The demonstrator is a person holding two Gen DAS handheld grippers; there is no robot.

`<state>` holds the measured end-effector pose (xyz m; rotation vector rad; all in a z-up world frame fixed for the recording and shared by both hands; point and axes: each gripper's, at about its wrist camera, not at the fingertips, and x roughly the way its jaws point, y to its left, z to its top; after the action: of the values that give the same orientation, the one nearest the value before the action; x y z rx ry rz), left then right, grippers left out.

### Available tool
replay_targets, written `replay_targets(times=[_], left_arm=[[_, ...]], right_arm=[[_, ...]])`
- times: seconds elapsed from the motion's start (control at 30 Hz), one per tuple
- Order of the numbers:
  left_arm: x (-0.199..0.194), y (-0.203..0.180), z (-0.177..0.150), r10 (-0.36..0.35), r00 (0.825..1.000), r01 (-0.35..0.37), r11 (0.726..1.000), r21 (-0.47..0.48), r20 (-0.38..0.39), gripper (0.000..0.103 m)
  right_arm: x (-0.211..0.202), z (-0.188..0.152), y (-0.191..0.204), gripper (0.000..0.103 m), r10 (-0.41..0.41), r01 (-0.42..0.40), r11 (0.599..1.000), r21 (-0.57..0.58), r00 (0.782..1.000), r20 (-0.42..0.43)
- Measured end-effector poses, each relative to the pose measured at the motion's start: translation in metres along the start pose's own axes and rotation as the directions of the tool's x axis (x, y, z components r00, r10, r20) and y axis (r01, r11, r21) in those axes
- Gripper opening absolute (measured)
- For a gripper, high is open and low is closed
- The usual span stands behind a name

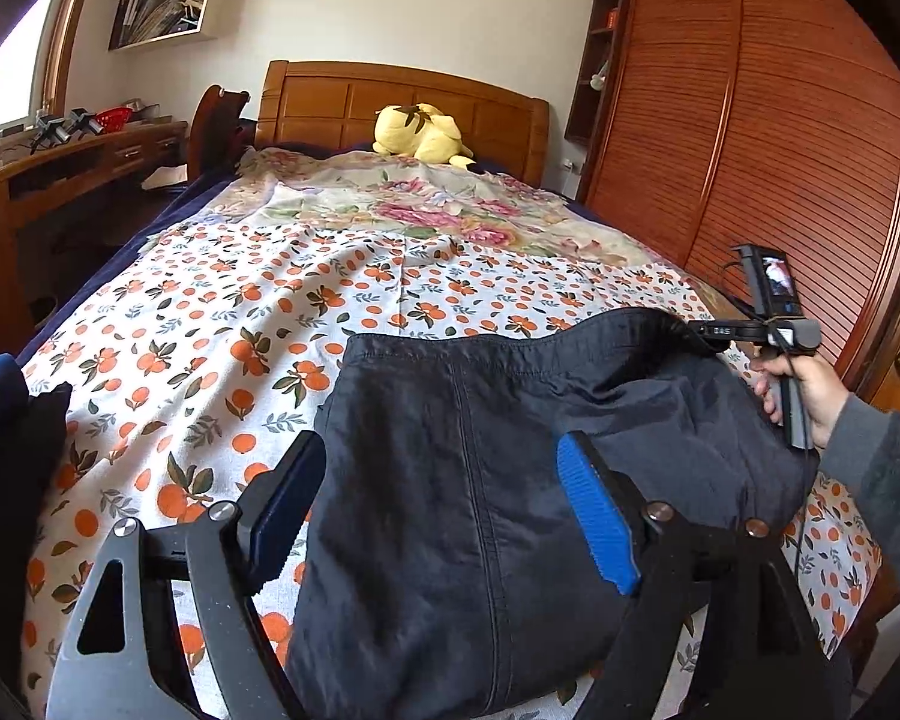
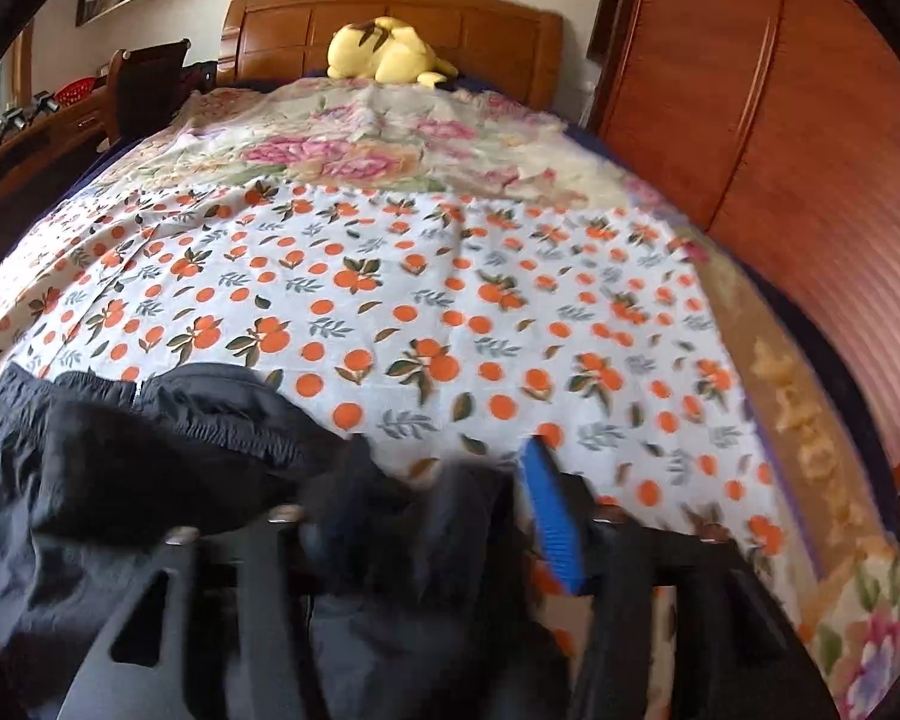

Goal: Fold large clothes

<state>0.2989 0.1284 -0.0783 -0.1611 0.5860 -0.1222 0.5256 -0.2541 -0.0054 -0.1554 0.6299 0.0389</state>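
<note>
Dark trousers (image 1: 510, 480) lie on the bed (image 1: 210, 324), over the orange-print sheet, waistband toward the headboard (image 1: 390, 102) and the long seam running back toward the camera. In the left wrist view the left gripper (image 1: 444, 516) straddles the cloth; its jaws stand wide apart, one pad over the sheet just left of the fabric's edge, the blue pad over the cloth, and neither presses on it. The right gripper (image 2: 444, 516) sits at the trousers' right side, held in a hand (image 1: 810, 384). Its view is blurred, yet the jaws show parted with dark cloth (image 2: 150, 480) bunched between them, no pinch visible. So both grippers flank the near end, and the garment stretches away from both. My guess: the next grab goes along that seam line, with the left side nearer the middle.
</note>
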Motion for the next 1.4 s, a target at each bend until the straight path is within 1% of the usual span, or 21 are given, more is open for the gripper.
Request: replay_targets(times=[0.03,0.07,0.1,0.17,0.23,0.33,0.4,0.53,0.6,0.7,0.77,0.87,0.97,1.07,1.13,1.17,1.2,1.23,1.3,1.33,1.4], left_arm=[[0.0,-0.002,0.0,-0.002,1.0,0.002,1.0,0.005,0.0,0.08],[0.0,-0.005,0.0,-0.005,1.0,0.005,1.0,0.009,0.0,0.08],[0.0,-0.007,-0.001,-0.008,1.0,0.008,1.0,0.013,-0.001,0.08],[0.002,-0.012,-0.002,-0.018,1.0,0.018,1.0,0.023,-0.003,0.08],[0.003,-0.017,-0.003,-0.027,1.0,0.027,0.999,0.037,-0.01,0.08],[0.005,-0.024,-0.006,-0.035,0.999,0.036,0.998,0.052,-0.022,0.08],[0.006,-0.03,-0.009,-0.04,0.999,0.042,0.997,0.063,-0.03,0.08],[0.008,-0.042,-0.016,-0.051,0.998,0.055,0.995,0.082,-0.047,0.08],[0.01,-0.05,-0.02,-0.057,0.997,0.062,0.994,0.093,-0.057,0.08],[0.014,-0.065,-0.027,-0.058,0.995,0.067,0.99,0.125,-0.076,0.08],[0.017,-0.074,-0.03,-0.063,0.994,0.075,0.987,0.141,-0.085,0.08],[0.019,-0.088,-0.033,-0.084,0.992,0.098,0.982,0.158,-0.096,0.08],[0.02,-0.103,-0.037,-0.102,0.99,0.119,0.976,0.182,-0.1,0.08],[0.023,-0.113,-0.042,-0.118,0.987,0.138,0.971,0.193,-0.113,0.08],[0.028,-0.116,-0.046,-0.115,0.986,0.138,0.971,0.196,-0.124,0.08],[0.03,-0.117,-0.046,-0.113,0.985,0.137,0.971,0.197,-0.129,0.08],[0.033,-0.118,-0.048,-0.11,0.985,0.136,0.971,0.199,-0.136,0.08],[0.035,-0.119,-0.049,-0.107,0.984,0.135,0.97,0.2,-0.141,0.08],[0.037,-0.122,-0.052,-0.104,0.983,0.133,0.97,0.202,-0.148,0.08],[0.037,-0.122,-0.053,-0.104,0.983,0.133,0.97,0.203,-0.151,0.08],[0.039,-0.123,-0.055,-0.102,0.982,0.133,0.971,0.201,-0.157,0.08]], right_arm=[[-0.007,0.0,-0.003,0.068,-0.009,0.009,1.0,-0.007,1.0,0.013],[-0.014,-0.005,-0.007,0.07,-0.016,0.017,1.0,-0.018,1.0,0.019],[-0.02,-0.01,-0.008,0.07,-0.016,0.016,0.999,-0.03,1.0,0.015],[-0.031,-0.025,-0.01,0.07,0.015,-0.016,0.999,-0.036,1.0,-0.019],[-0.043,-0.048,-0.013,0.07,0.05,-0.051,0.998,-0.029,0.998,-0.04],[-0.062,-0.082,-0.016,0.07,0.076,-0.078,0.996,-0.042,0.996,-0.054],[-0.074,-0.103,-0.019,0.07,0.095,-0.097,0.995,-0.031,0.994,-0.055],[-0.093,-0.13,-0.029,0.07,0.109,-0.11,0.994,-0.013,0.992,-0.062],[-0.1,-0.14,-0.036,0.07,0.097,-0.096,0.995,0.008,0.993,-0.065],[-0.102,-0.146,-0.047,0.07,0.068,-0.061,0.996,0.07,0.993,-0.101],[-0.108,-0.149,-0.051,0.07,0.097,-0.085,0.99,0.113,0.99,-0.103],[-0.114,-0.157,-0.059,0.07,0.112,-0.098,0.984,0.148,0.989,-0.093],[-0.117,-0.164,-0.066,0.07,0.146,-0.127,0.975,0.184,0.985,-0.095],[-0.121,-0.166,-0.069,0.07,0.145,-0.13,0.978,0.16,0.985,-0.088],[-0.123,-0.167,-0.066,0.07,0.147,-0.136,0.982,0.131,0.986,-0.083],[-0.117,-0.166,-0.064,0.07,0.154,-0.143,0.982,0.125,0.984,-0.084],[-0.117,-0.167,-0.065,0.067,0.17,-0.16,0.98,0.119,0.982,-0.084],[-0.116,-0.169,-0.065,0.055,0.205,-0.195,0.974,0.117,0.975,-0.083],[-0.117,-0.172,-0.065,0.036,0.237,-0.229,0.969,0.09,0.968,-0.081],[-0.118,-0.172,-0.066,0.025,0.257,-0.252,0.965,0.069,0.963,-0.077],[-0.121,-0.174,-0.069,0.018,0.273,-0.27,0.962,0.044,0.96,-0.066]])
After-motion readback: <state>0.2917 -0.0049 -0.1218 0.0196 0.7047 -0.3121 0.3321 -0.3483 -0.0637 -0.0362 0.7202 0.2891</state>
